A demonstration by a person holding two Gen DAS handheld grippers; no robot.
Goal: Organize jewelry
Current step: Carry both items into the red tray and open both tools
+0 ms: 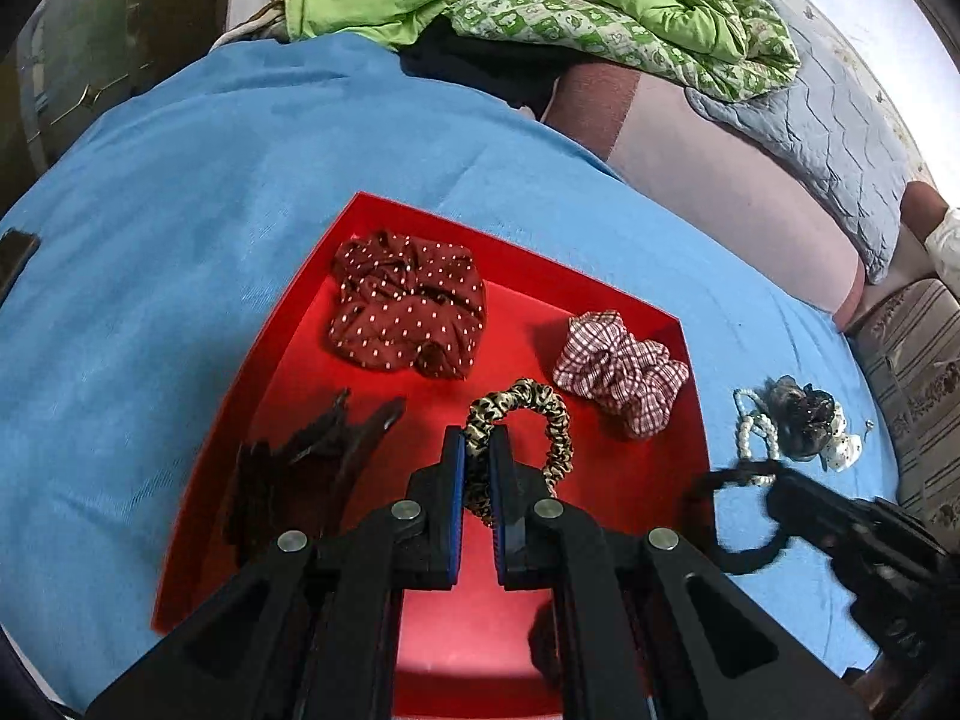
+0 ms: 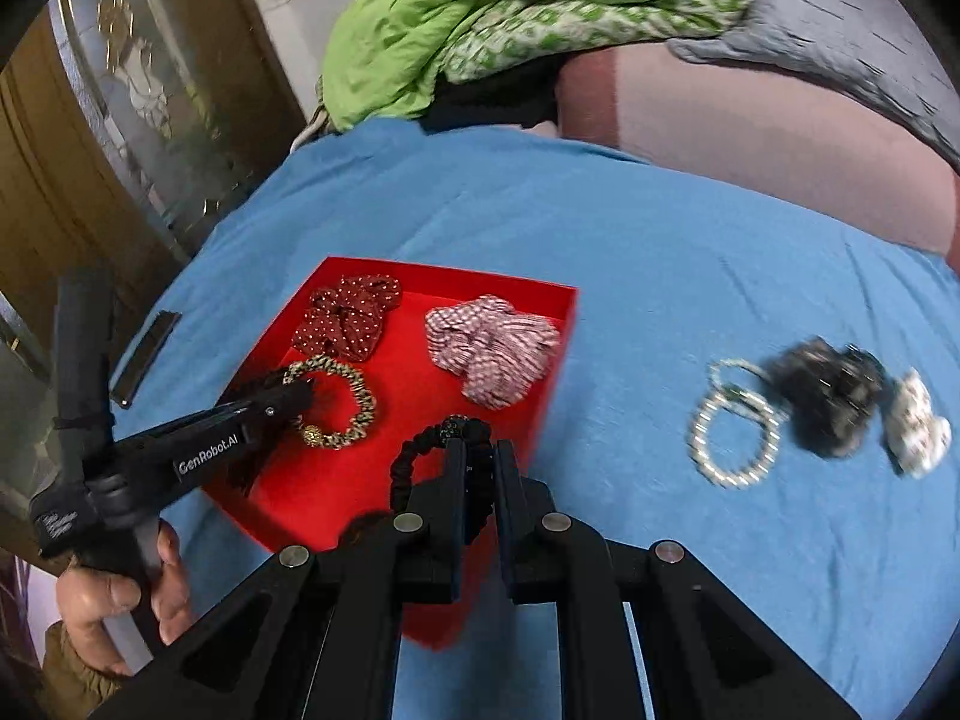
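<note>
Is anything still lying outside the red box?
Yes. A pearl bracelet, a dark hair clip and a white spotted scrunchie lie on the blue cloth, right of the red box.

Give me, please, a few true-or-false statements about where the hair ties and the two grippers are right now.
1. The left gripper is shut on the leopard hair tie. True.
2. The right gripper is empty. False: it is shut on the black hair tie.
3. The pearl bracelet lies in the red box. False: it lies on the blue cloth.
4. The checked scrunchie is in the box. True.
</note>
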